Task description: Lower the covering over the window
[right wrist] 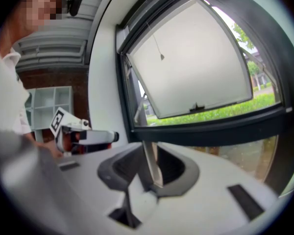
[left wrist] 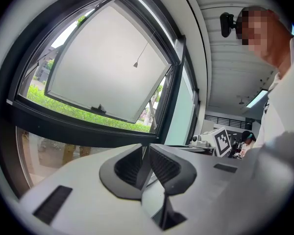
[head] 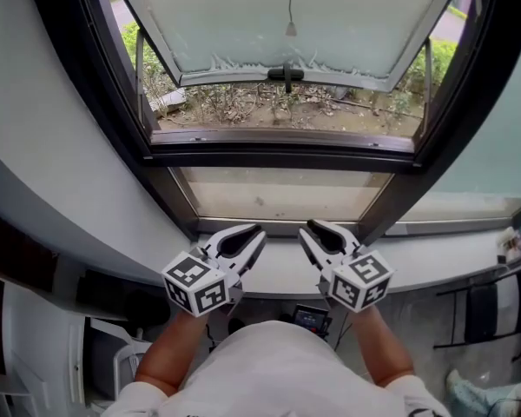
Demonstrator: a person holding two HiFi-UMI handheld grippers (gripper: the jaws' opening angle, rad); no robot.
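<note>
1. Person, white shirt [head: 269, 372], bare forearms [head: 169, 350] reaching forward, one gripper in each hand.
2. Left gripper [head: 259, 234]: held about level at the white sill [head: 278, 276]. Its jaws are drawn together with only a hairline slit between the ribbed pads, and they hold nothing.
3. Right gripper [head: 306, 230]: just beside the left and not touching it, the tips of the two angled toward each other. Its jaws stand a narrow gap apart, and nothing is gripped.
4. Window [head: 282, 142]: dark frame, with the frosted upper sash [head: 286, 11] swung outward and shrubs and bare ground visible beneath it.
5. Pull cord [head: 291, 28]: a thin line with a small cone-shaped end, hanging before the frosted sash. It is well above and beyond both sets of fingertips, roughly on the line between them, and neither touches it.
6. Covering: beyond the top edge of every view.
</note>
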